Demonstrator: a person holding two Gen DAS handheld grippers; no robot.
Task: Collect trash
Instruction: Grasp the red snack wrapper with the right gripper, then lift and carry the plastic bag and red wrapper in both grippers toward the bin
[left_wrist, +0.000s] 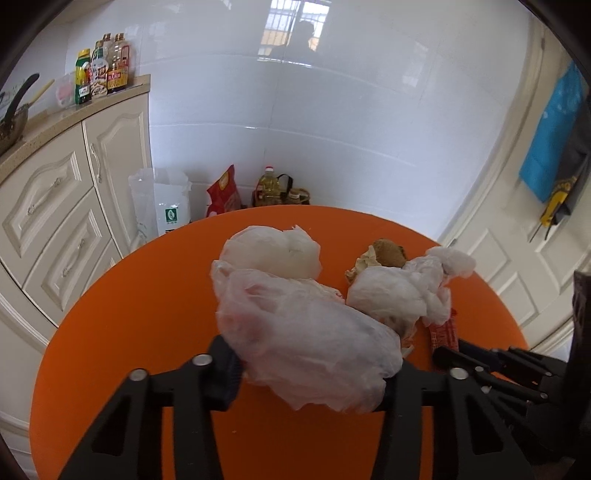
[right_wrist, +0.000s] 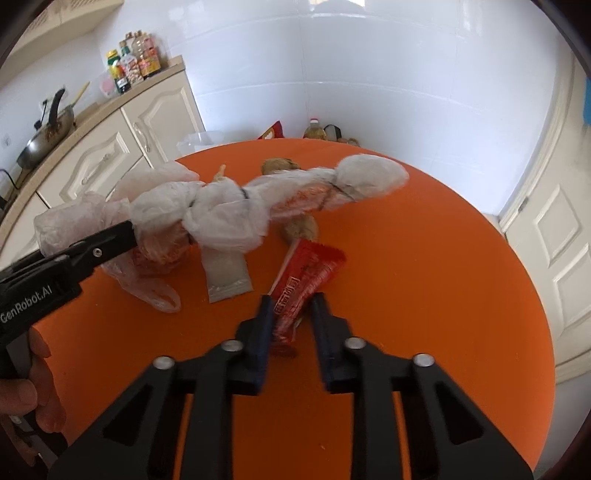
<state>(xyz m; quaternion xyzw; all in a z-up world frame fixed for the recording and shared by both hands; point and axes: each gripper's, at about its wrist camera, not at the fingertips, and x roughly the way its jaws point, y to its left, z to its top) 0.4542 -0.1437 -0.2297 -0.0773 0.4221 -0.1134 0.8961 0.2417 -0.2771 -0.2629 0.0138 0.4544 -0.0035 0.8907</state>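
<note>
The right tongs (right_wrist: 290, 325) hang low over the near part of the round orange tabletop (right_wrist: 424, 258), fingers spread a little with the tail end of a red snack wrapper (right_wrist: 304, 280) lying between them; the left finger touches the wrapper's edge, while the right finger stands just clear of it, so nothing is pinched. The wrapper lies flat on the tabletop, its wider end pointing away from the tongs toward a brown crumpled scrap (right_wrist: 301, 227). Just left of it lies a small clear sachet (right_wrist: 227, 275). The left tongs (left_wrist: 310, 373) are pinching a crumpled translucent plastic bag (left_wrist: 306, 332), which bulges up between and over the fingers; from the right wrist view the bag hangs lifted off the surface as a long knotted bundle stretching across the middle of the tabletop. Beyond the bag, more white bagged bundles (left_wrist: 399, 291) and a brown lump (left_wrist: 388, 253) sit near the far middle. To the right of the wrapper the orange surface runs bare out to its curved rim. Past the far edge stand cream cabinets (left_wrist: 74, 192) on the left, a white tiled wall, and a white door (right_wrist: 554, 240) on the right.
</note>
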